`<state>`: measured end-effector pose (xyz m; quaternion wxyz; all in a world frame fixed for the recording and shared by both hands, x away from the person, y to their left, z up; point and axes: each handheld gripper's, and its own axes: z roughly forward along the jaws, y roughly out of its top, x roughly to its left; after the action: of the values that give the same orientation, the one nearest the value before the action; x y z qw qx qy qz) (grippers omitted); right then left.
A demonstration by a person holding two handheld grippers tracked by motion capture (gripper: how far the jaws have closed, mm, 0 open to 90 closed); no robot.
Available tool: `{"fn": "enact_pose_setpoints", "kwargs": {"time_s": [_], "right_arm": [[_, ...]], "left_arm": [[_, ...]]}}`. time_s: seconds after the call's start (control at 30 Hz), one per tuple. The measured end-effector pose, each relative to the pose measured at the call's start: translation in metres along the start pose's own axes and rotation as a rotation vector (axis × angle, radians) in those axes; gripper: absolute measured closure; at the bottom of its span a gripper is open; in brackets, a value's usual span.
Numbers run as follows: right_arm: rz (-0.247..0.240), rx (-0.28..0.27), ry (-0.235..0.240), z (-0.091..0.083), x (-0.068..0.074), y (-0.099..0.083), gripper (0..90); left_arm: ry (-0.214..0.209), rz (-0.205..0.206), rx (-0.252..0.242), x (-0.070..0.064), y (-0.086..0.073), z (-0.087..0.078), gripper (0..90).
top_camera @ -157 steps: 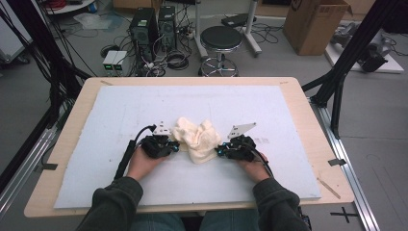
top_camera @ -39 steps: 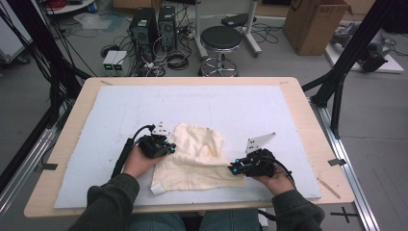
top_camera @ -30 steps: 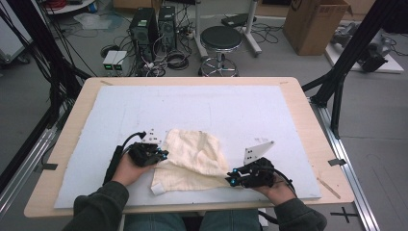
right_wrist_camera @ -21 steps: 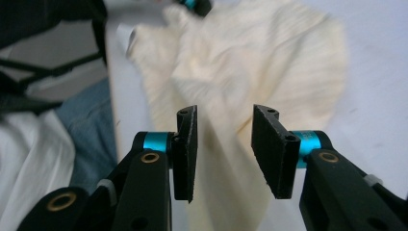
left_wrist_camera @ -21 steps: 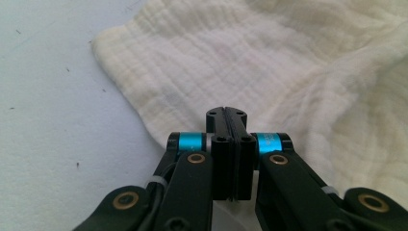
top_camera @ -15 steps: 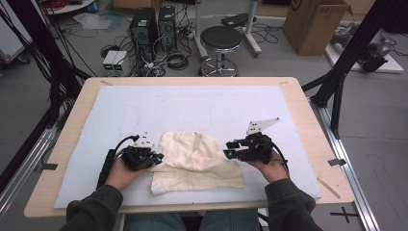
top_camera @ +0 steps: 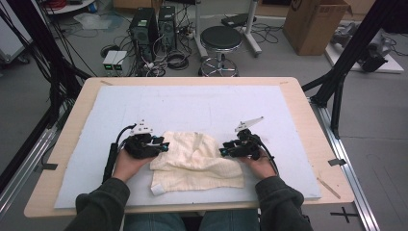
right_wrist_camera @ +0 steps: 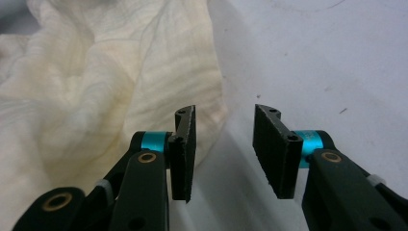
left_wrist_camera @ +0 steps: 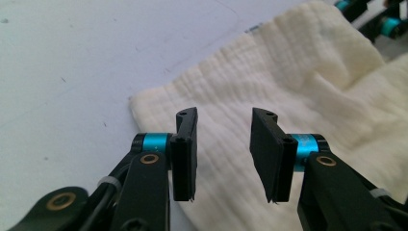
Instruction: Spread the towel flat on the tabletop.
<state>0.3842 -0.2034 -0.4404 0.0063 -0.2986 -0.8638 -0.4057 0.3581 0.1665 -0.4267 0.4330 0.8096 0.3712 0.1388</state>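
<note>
A cream cloth (top_camera: pixel 197 161) lies half spread and rumpled on the white mat (top_camera: pixel 202 103) near the table's front edge. My left gripper (top_camera: pixel 163 144) is at the cloth's left edge, open, its jaws hovering over the cloth's corner (left_wrist_camera: pixel 192 125) with nothing held between them. My right gripper (top_camera: pixel 225 151) is at the cloth's right side, open too. In the right gripper view the cloth's raised fold (right_wrist_camera: pixel 125 82) lies by the left jaw, and bare mat (right_wrist_camera: pixel 312 62) shows beyond the gap between the jaws.
The mat covers most of the wooden table (top_camera: pixel 303 110). The person's sleeves (top_camera: pixel 101 207) come in from the bottom. Beyond the table stand a stool (top_camera: pixel 220 41), computer towers (top_camera: pixel 153 24), cables and a cardboard box (top_camera: pixel 315 24).
The bunched cloth has been pulled out flatter. Both grippers have let go of it and stand open; the right one has moved up from the front edge to the cloth's right side.
</note>
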Motion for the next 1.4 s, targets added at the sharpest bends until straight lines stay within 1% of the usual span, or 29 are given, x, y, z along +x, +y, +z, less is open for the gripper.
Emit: {"fn": "enact_pose_setpoints", "kwargs": {"time_s": [0.03, 0.1, 0.13, 0.17, 0.2, 0.23, 0.27, 0.3, 0.33, 0.37, 0.4, 0.43, 0.53, 0.63, 0.67, 0.7, 0.73, 0.83, 0.9, 0.97, 1.07, 1.13, 1.2, 1.23, 1.3, 1.37, 1.4], "right_arm": [[-0.001, 0.007, -0.002, 0.002, 0.000, 0.000, 60.6], [0.003, -0.002, -0.004, 0.002, -0.001, 0.000, 62.4], [0.002, -0.003, -0.005, 0.003, -0.001, 0.000, 63.6], [-0.002, -0.005, -0.015, 0.004, 0.000, 0.000, 65.7], [-0.009, -0.004, -0.015, 0.004, 0.000, 0.001, 68.7], [-0.009, -0.003, -0.005, 0.005, 0.001, 0.001, 71.8], [-0.023, -0.002, -0.007, 0.006, 0.002, 0.001, 75.2], [-0.038, 0.002, -0.009, 0.007, 0.003, 0.001, 81.0], [-0.043, 0.005, 0.003, 0.007, 0.003, 0.002, 84.1], [-0.043, 0.008, 0.002, 0.006, 0.003, 0.002, 86.6], [-0.044, 0.012, -0.003, 0.005, 0.003, 0.002, 87.9], [-0.047, 0.011, -0.004, 0.003, 0.003, 0.002, 88.2], [-0.043, 0.017, -0.023, -0.004, 0.002, 0.002, 88.4], [-0.027, -0.015, -0.050, -0.015, -0.001, 0.001, 88.4], [-0.019, -0.018, -0.066, -0.019, -0.001, 0.002, 88.5], [-0.022, -0.025, -0.085, -0.023, -0.002, 0.003, 88.6], [-0.021, -0.029, -0.095, -0.025, -0.003, 0.004, 88.6], [-0.030, -0.044, -0.164, -0.036, -0.003, 0.013, 88.8], [-0.036, -0.052, -0.206, -0.038, -0.001, 0.019, 88.8], [-0.041, -0.048, -0.219, -0.035, 0.000, 0.024, 88.9], [-0.050, 0.003, -0.216, -0.019, 0.001, 0.024, 88.7], [-0.037, 0.014, -0.174, -0.010, -0.001, 0.021, 87.9], [-0.026, 0.021, -0.152, -0.005, -0.002, 0.019, 82.8], [-0.019, 0.012, -0.140, -0.006, -0.002, 0.018, 81.0], [-0.021, -0.006, -0.144, -0.009, -0.003, 0.017, 76.4], [-0.006, -0.035, -0.140, -0.016, -0.004, 0.016, 72.5], [0.004, -0.046, -0.139, -0.020, -0.005, 0.015, 71.3]], "left_arm": [[0.023, -0.007, 0.010, 0.002, 0.001, 0.004, 54.7], [0.039, -0.026, 0.018, 0.005, 0.000, 0.010, 54.1], [0.048, -0.045, 0.021, 0.007, -0.001, 0.013, 54.1], [0.057, -0.040, 0.042, 0.009, -0.002, 0.015, 54.5], [0.063, -0.038, 0.061, 0.009, -0.004, 0.017, 57.3], [0.074, -0.025, 0.075, 0.009, -0.005, 0.018, 60.5], [0.082, -0.018, 0.073, 0.009, -0.005, 0.017, 62.4], [0.090, -0.015, 0.076, 0.009, -0.005, 0.017, 65.8], [0.103, -0.008, 0.079, 0.009, -0.005, 0.017, 70.0], [0.106, -0.008, 0.080, 0.010, -0.005, 0.017, 74.2], [0.112, -0.017, 0.075, 0.010, -0.005, 0.017, 76.2], [0.112, -0.010, 0.078, 0.010, -0.005, 0.017, 78.3], [0.109, 0.000, 0.082, 0.009, -0.004, 0.016, 84.0], [0.105, 0.004, 0.082, 0.009, -0.004, 0.016, 85.2], [0.104, 0.003, 0.081, 0.009, -0.004, 0.016, 85.3], [0.104, 0.002, 0.082, 0.009, -0.004, 0.016, 85.4], [0.104, 0.003, 0.081, 0.009, -0.004, 0.016, 85.4], [0.102, 0.005, 0.083, 0.009, -0.004, 0.016, 85.4], [0.101, 0.005, 0.083, 0.009, -0.004, 0.016, 85.4], [0.099, 0.003, 0.084, 0.009, -0.004, 0.016, 85.4], [0.094, 0.000, 0.079, 0.010, -0.005, 0.016, 85.3], [0.091, 0.001, 0.082, 0.010, -0.005, 0.016, 85.1], [0.088, -0.001, 0.082, 0.010, -0.005, 0.015, 84.3], [0.086, -0.002, 0.083, 0.010, -0.005, 0.015, 83.4], [0.084, -0.006, 0.076, 0.010, -0.004, 0.014, 80.3], [0.069, -0.017, 0.033, 0.010, -0.003, 0.012, 77.1], [0.073, -0.022, 0.018, 0.009, -0.002, 0.010, 74.8]]}}
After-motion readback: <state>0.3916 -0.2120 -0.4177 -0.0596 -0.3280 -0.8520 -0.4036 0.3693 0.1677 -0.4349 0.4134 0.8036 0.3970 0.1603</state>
